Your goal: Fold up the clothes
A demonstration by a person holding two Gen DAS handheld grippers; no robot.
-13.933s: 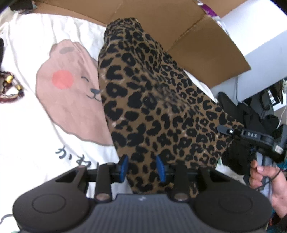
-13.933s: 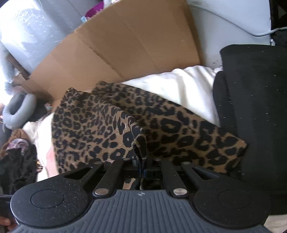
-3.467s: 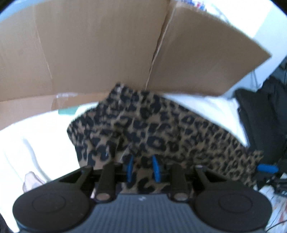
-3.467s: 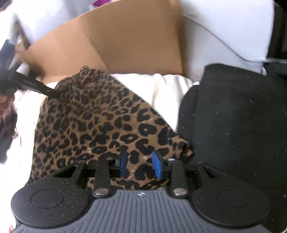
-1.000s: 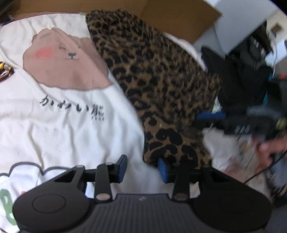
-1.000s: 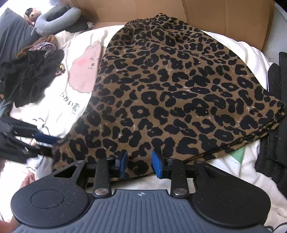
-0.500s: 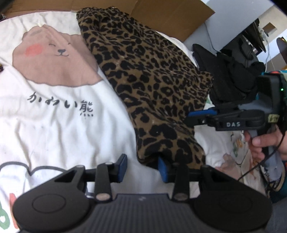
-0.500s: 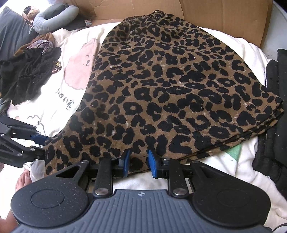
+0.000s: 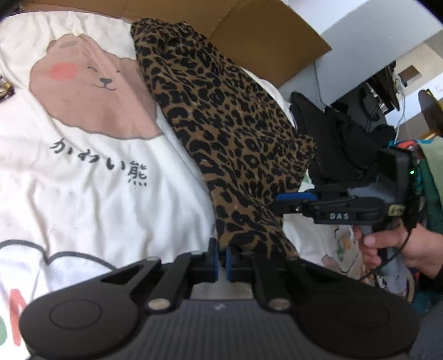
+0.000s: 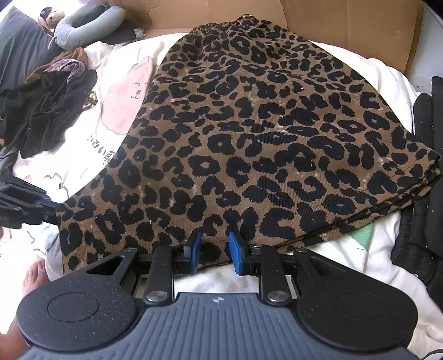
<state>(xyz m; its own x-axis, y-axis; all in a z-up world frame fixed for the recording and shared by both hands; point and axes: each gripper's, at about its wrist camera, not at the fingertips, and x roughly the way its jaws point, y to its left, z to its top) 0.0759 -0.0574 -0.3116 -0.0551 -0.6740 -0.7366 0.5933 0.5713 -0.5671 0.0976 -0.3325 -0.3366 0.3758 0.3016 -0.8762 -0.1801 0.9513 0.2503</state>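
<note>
A leopard-print skirt [image 10: 263,133] lies spread on a white bear-print blanket [image 9: 83,166], its waistband toward the cardboard at the back. It also shows in the left wrist view [image 9: 235,133]. My left gripper [image 9: 221,261] is shut on the near left corner of the skirt's hem. My right gripper [image 10: 213,249] is open, its blue pads on either side of the hem's near edge. The right gripper also shows in the left wrist view [image 9: 296,198], and the left gripper at the skirt's left corner in the right wrist view [image 10: 52,209].
Flattened cardboard [image 10: 332,19] stands behind the skirt. A pile of dark clothes [image 10: 41,108] lies at the left and black clothes [image 10: 426,221] at the right. A grey neck pillow [image 10: 85,22] lies at the back left.
My left gripper has closed on the skirt's near corner. My right gripper has opened a little wider at the hem. The skirt stays flat.
</note>
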